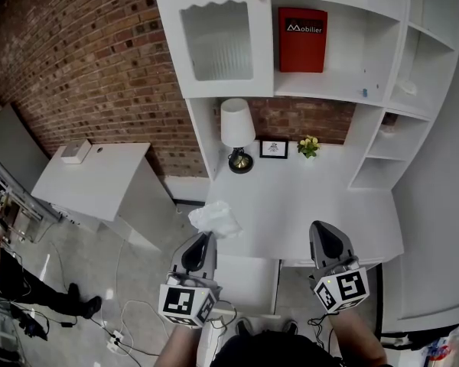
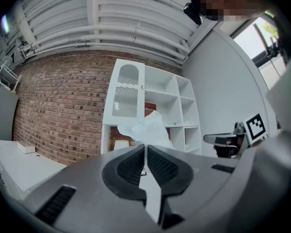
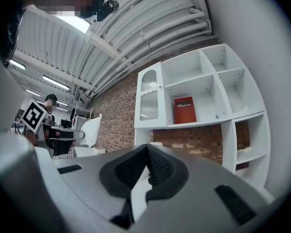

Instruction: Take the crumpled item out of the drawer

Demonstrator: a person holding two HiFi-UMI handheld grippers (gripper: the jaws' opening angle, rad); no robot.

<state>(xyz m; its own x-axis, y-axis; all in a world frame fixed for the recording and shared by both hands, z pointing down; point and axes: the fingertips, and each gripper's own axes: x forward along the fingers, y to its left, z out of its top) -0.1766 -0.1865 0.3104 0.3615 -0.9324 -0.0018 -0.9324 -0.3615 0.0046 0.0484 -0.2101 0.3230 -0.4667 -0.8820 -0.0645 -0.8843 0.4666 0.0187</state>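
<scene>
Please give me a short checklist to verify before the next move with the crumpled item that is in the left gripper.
1. Left gripper shut on the crumpled item: ok.
2. Grip is firm: cannot tell; only an edge of the item sits between the jaws.
3. Item is out of the drawer: ok; it is held up by the desk's front left corner.
4. Right gripper shut and empty: ok.
5. Bare desk to set the item on: ok; the lamp stands far back.
6. Drawer closed: not ok; it appears pulled out.
</scene>
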